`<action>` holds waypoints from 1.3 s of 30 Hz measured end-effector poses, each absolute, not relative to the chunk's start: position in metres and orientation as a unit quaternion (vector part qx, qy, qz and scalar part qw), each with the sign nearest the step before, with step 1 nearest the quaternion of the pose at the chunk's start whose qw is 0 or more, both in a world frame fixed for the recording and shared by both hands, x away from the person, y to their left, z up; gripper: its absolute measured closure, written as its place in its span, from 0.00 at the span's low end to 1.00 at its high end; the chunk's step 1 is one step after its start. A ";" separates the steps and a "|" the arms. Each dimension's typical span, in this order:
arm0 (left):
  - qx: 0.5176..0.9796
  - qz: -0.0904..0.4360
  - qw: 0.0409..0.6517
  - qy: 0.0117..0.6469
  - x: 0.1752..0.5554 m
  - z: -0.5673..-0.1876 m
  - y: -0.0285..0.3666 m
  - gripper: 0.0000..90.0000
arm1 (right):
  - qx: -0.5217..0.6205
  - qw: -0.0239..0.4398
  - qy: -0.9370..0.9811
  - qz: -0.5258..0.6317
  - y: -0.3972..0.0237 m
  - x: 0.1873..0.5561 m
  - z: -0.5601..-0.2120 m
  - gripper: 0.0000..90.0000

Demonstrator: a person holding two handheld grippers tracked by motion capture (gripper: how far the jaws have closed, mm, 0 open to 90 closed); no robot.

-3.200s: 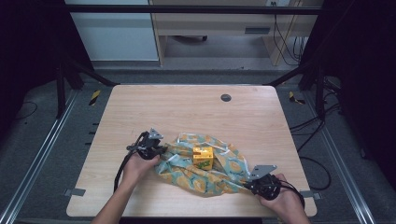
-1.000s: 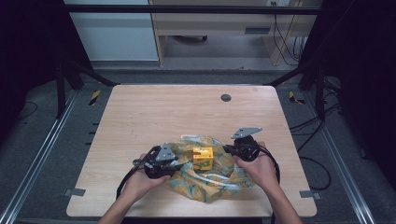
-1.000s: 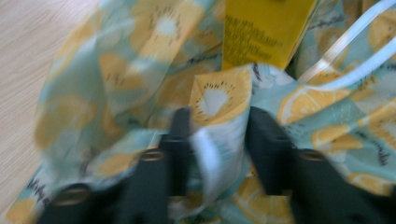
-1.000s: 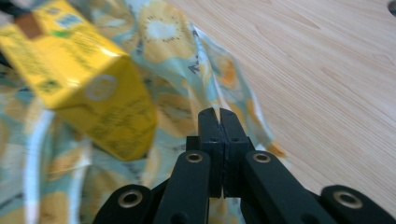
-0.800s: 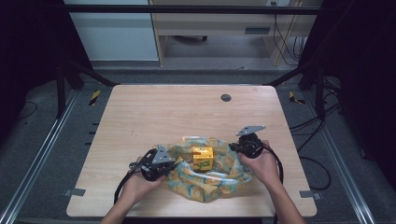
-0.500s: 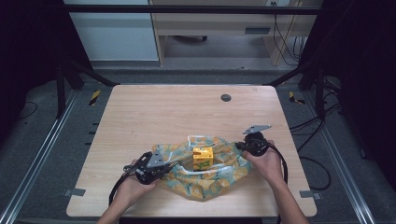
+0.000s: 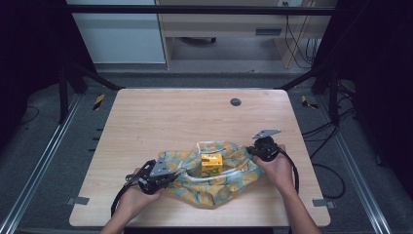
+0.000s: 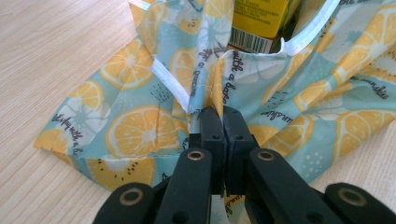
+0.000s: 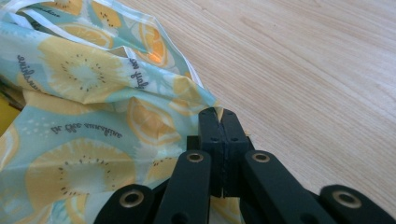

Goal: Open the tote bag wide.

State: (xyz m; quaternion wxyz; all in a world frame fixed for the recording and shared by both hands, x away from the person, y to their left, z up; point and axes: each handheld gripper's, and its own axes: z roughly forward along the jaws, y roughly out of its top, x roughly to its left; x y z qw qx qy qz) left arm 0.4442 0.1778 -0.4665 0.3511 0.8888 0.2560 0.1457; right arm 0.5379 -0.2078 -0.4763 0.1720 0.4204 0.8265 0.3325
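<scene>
My left gripper point(image 8: 223, 112) and right gripper point(image 9: 219, 113) each clamp an edge of the lemon-print teal fabric bag point(image 7: 219, 183) holding a yellow carton point(image 7: 212, 164) on the wooden counter point(image 7: 160, 122).

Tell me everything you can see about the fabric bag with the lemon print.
The fabric bag is thin teal cloth printed with citrus slices and script, edged with white handles. It lies crumpled and open on the table, with a yellow carton upright inside. The left gripper and right gripper each pinch its edge.
</scene>
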 end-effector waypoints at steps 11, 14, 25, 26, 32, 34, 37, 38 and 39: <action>0.894 0.150 0.337 0.253 0.441 -0.475 0.176 0.99 | 0.417 0.179 0.832 0.319 -0.206 0.538 -0.482 1.00; 0.897 0.147 0.333 0.251 0.439 -0.478 0.175 0.99 | 0.415 0.182 0.835 0.313 -0.205 0.538 -0.483 1.00; 0.875 0.140 0.384 0.259 0.431 -0.471 0.180 0.82 | 0.426 0.186 0.812 0.354 -0.212 0.532 -0.472 0.72; 0.869 0.141 0.398 0.257 0.430 -0.467 0.181 0.77 | 0.429 0.191 0.801 0.371 -0.215 0.530 -0.467 0.64; 0.828 0.175 0.461 0.267 0.426 -0.443 0.189 0.46 | 0.432 0.232 0.756 0.434 -0.226 0.512 -0.437 0.26; 0.821 0.177 0.468 0.275 0.428 -0.439 0.194 0.40 | 0.432 0.235 0.749 0.444 -0.229 0.506 -0.432 0.20; 0.813 0.185 0.470 0.290 0.431 -0.435 0.207 0.33 | 0.436 0.238 0.750 0.436 -0.231 0.499 -0.431 0.14; 0.810 0.189 0.469 0.296 0.432 -0.435 0.212 0.31 | 0.438 0.238 0.747 0.440 -0.233 0.496 -0.431 0.14; 0.808 0.190 0.469 0.300 0.433 -0.436 0.215 0.29 | 0.438 0.228 0.746 0.447 -0.235 0.494 -0.432 0.15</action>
